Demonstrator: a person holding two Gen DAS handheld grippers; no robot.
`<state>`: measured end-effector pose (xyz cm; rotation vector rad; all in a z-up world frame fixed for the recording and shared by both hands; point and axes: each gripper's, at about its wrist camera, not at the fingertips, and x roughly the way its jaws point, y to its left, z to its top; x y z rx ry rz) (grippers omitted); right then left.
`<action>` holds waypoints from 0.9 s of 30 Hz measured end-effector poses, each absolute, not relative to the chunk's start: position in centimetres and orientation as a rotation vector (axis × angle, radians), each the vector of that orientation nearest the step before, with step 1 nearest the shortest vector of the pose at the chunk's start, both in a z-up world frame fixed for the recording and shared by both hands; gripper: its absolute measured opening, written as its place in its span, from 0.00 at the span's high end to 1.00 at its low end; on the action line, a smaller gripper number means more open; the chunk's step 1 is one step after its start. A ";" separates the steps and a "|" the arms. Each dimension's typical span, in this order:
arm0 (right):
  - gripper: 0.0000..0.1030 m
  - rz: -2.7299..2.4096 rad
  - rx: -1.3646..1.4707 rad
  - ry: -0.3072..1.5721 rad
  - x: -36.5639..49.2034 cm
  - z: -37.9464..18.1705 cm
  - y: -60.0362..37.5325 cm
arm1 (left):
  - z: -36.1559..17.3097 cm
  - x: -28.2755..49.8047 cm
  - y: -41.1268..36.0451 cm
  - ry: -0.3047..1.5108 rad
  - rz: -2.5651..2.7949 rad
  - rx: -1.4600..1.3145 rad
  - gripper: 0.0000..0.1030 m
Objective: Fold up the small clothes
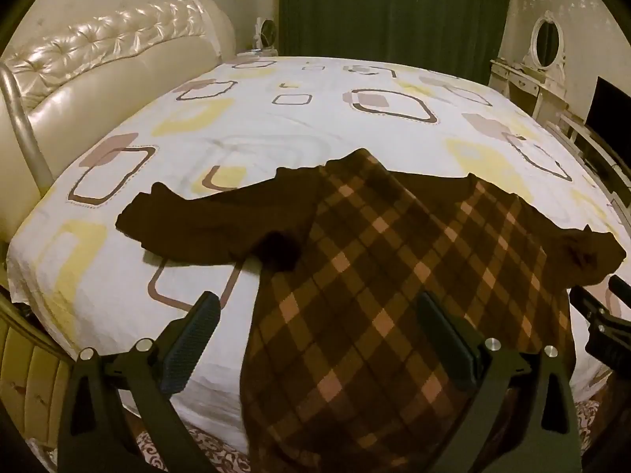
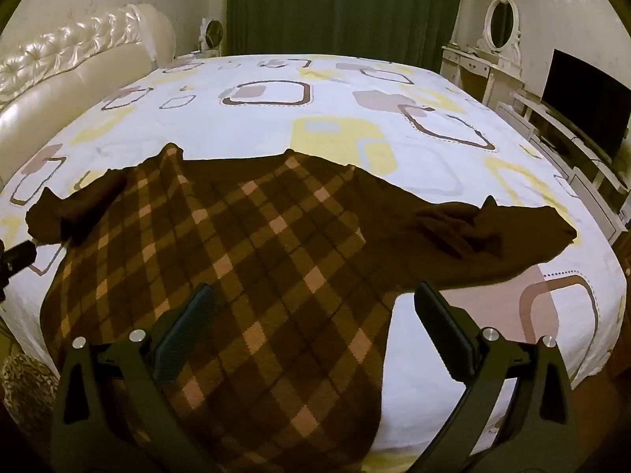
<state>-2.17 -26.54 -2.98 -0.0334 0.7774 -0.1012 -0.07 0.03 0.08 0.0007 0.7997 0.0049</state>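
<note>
We see a brown plaid garment (image 2: 252, 244) spread on the patterned bed (image 2: 355, 90), seemingly flat, our left gripper (image 1: 315, 339) and right gripper (image 2: 315, 335) both spread wide, holding nothing

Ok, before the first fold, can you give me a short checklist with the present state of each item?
1. Left gripper open: ok.
2. Right gripper open: ok.
3. Both grippers empty: ok.
4. Garment spread on the bed: ok.
5. Left sleeve flat: ok. Right sleeve flat: not ok, bunched.
6. Hem lies flat on the bed: cannot tell, hidden at the near edge.
</note>
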 end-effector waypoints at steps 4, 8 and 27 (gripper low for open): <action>0.02 -0.093 -0.016 0.792 -2.0 -3.5 -26.6 | 0.4 -0.4 0.2 0.782 0.010 0.003 0.04; 0.02 -0.105 -0.005 0.795 -2.2 -3.2 -27.0 | 0.3 -0.7 0.0 0.801 0.003 -0.009 0.04; 0.02 -0.105 0.009 0.798 -2.3 -3.8 -27.1 | 0.5 -0.5 -0.4 0.814 0.022 -0.008 0.04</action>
